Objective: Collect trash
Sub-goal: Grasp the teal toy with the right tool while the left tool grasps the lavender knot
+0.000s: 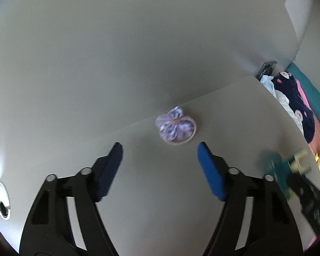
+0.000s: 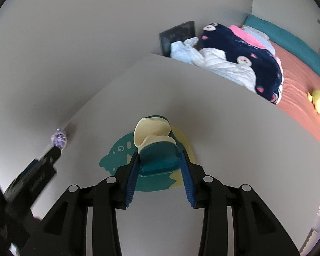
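Left wrist view: the left gripper [image 1: 160, 170] hangs over a pale table [image 1: 160, 213] with its jaws standing apart and nothing between them. Ahead of the blue pads, near the table's far edge where it meets the wall, lies a small purple-and-white crumpled bundle [image 1: 175, 127] ringed by a tan band — it touches neither pad. Right of the bundle, at the table's right edge, the blurred right gripper [image 1: 288, 166] shows with a teal and cream object in it. Beyond that edge lies a bed with a dark blue patterned blanket [image 1: 296, 100]. A metal-ringed hole [image 1: 2, 200] sits in the table far left of the bundle.

Right wrist view: the right gripper [image 2: 159, 170] is closed on a teal block with a cream curved top [image 2: 155, 147]; both blue pads press its sides. Under the block a teal and yellow fish-shaped mat [image 2: 121, 151] lies flat on the table. The bundle [image 2: 59, 139] rests well left of the block, by the wall, with the tip of the left gripper [image 2: 51, 155] just beside it; contact cannot be judged. Right of the block, past the table edge, are the blanket [image 2: 245, 51], white crumpled cloth [image 2: 219, 64] and a yellow toy [image 2: 319, 103] on an orange sheet [image 2: 298, 89].
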A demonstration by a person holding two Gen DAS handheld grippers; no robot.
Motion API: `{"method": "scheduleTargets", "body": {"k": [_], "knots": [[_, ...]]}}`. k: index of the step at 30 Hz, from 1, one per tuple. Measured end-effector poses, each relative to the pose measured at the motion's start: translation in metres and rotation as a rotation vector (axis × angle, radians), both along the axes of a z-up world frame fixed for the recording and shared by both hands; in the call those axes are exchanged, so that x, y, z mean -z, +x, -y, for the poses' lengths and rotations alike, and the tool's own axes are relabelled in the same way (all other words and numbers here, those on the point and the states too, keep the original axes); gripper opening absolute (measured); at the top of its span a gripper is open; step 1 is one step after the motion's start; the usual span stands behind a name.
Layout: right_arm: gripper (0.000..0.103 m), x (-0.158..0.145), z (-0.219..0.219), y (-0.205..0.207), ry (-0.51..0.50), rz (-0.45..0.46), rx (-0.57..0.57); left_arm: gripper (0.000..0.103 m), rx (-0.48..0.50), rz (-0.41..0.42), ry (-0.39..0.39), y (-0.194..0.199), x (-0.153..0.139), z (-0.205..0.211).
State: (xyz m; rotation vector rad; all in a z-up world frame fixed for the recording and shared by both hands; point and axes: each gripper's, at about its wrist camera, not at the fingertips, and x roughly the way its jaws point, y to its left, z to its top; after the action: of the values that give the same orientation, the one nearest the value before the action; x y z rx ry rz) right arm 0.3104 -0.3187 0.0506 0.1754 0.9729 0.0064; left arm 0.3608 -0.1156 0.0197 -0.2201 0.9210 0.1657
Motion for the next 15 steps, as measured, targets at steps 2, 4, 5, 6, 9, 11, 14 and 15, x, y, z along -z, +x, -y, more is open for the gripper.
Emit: {"method": "scheduleTargets", "body": {"k": [2, 4, 5, 6, 9, 11, 14, 15], "knots": [[0.04, -0.002, 0.005, 0.0, -0.005, 0.007, 0.002, 0.064, -0.017, -0.008, 0.003, 0.01, 0.003, 0.002], [0.04, -0.004, 0.007, 0.001, -0.006, 0.014, 0.0, 0.057, -0.026, -0.008, 0.018, 0.019, 0.005, 0.005], [0.04, -0.005, 0.008, 0.001, -0.009, 0.017, -0.002, 0.047, -0.02, -0.012, 0.028, 0.022, 0.008, 0.007], [0.04, -0.006, 0.008, 0.0, -0.015, 0.021, -0.004, 0.044, -0.021, -0.007, 0.054, 0.024, 0.008, 0.01], [0.021, -0.008, 0.008, -0.004, -0.035, 0.033, -0.007, 0.024, -0.002, -0.004, 0.065, 0.028, 0.008, 0.012], [0.001, -0.008, 0.01, -0.006, -0.033, 0.022, -0.009, 0.012, 0.008, -0.004, 0.035, 0.025, 0.008, 0.008], [0.001, -0.009, 0.014, -0.011, -0.031, 0.018, 0.001, 0.007, 0.037, -0.007, 0.037, 0.015, 0.008, 0.006], [0.001, -0.009, 0.015, -0.013, -0.029, 0.018, 0.002, 0.006, 0.042, -0.007, 0.035, 0.012, 0.008, 0.006]]}}
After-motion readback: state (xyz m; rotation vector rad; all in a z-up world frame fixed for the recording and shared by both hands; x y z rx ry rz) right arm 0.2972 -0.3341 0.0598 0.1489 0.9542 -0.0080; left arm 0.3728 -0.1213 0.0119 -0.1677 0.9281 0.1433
